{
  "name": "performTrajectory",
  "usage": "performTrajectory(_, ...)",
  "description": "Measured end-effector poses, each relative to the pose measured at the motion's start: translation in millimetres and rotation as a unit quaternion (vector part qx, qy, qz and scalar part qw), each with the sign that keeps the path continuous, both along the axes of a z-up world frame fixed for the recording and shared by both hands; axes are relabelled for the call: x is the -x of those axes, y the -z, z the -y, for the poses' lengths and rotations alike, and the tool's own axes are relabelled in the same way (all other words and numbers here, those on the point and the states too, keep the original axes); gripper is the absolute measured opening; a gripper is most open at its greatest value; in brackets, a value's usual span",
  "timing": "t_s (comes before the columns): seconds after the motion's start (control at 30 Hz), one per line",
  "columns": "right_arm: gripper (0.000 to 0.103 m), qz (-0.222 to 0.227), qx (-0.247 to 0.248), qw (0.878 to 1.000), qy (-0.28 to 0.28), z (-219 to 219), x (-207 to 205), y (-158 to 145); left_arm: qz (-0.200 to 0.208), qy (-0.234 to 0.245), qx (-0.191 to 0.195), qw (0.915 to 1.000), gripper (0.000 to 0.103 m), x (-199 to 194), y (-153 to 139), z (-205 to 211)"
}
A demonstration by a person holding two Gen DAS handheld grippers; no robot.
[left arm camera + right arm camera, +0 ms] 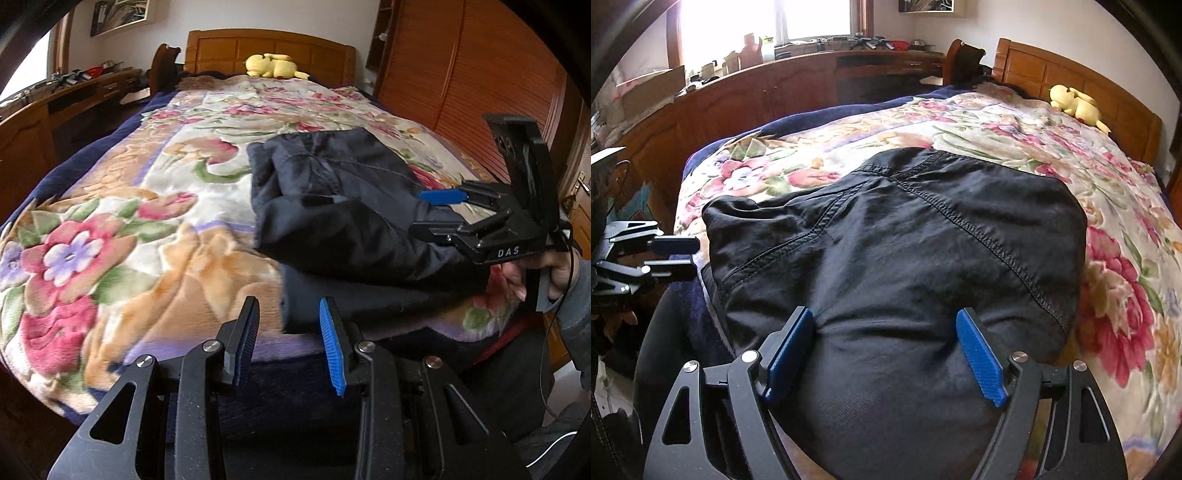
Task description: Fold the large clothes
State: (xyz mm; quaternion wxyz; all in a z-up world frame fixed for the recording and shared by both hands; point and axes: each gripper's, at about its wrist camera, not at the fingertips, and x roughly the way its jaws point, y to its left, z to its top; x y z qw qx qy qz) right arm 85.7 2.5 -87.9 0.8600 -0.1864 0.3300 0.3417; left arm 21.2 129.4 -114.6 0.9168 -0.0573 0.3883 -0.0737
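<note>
your right tongs (886,354) are spread wide with a bulge of the dark garment (894,240) sitting between the blue ribbed pads (979,358), fabric pressing up to both pads but not pinched, so nothing is really held. your left tongs (290,339) are open too, gripping nothing, hovering at the near edge of the bed just beside the garment's lower folded layer. the garment lies bunched in a thick stack on the near right part of the floral blanket (110,229), partly folded by the look of it. risk: if you close on that puffy mound you'll likely catch only the top layer, and the thin slick-looking woven cloth could slide out and the stack unroll. dragging could also rumple the plush blanket, which looks fuzzy and grabby. the stack sits near the bed edge, so a careless pull might tip it off. heavy raised seams cross the top, stiffer than the panels. a yellow plush toy (275,66) rests well apart by the wooden headboard (266,46).
</note>
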Motion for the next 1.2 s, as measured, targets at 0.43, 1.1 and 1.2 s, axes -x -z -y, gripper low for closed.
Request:
performTrajectory(0.43,0.081,0.018,0.022,0.998,0.050,47,-56,-28,-0.013,0.009,0.013,0.9998,0.035,-19,18,8)
performTrajectory(1.1,0.094,-0.095,-0.026,0.985,0.144,42,-218,18,-0.017,0.009,0.021,0.9996,0.036,-25,24,11)
performTrajectory(1.2,0.095,-0.124,-0.038,0.982,0.139,38,-228,32,-0.019,0.009,0.018,0.9996,0.036,-26,23,12)
